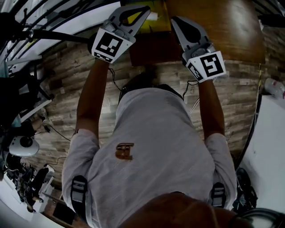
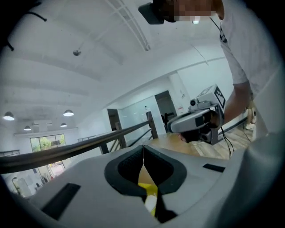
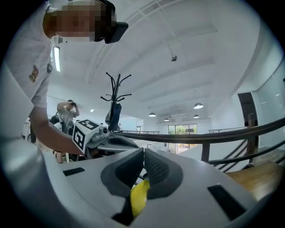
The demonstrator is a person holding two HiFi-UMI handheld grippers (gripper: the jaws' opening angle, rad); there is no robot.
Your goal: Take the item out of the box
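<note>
1. Item: no view shows it clearly. The likely box is the yellow object [image 1: 160,20] at the top edge of the head view, resting on the wooden worktop [image 1: 222,31]. Whether it is open cannot be told.
2. Left gripper [image 1: 145,9]: fingers clenched, pads meeting along one seam in the left gripper view [image 2: 143,149], with nothing pinched between them.
3. Right gripper [image 1: 175,20]: fingers likewise clenched and empty [image 3: 144,153].
4. A yellow patch shows in the gap below the pads in both gripper views. It is probably the same yellow object seen beyond the fingers, not a held part.
5. Governing relation: both grippers are held out ahead of the person, tips converging, with the yellow object lying between and just beyond them. The left tip overlaps its left edge and the right tip its right edge.
6. Neither gripper is clearly nearer. Both must be released before any grasp.
</note>
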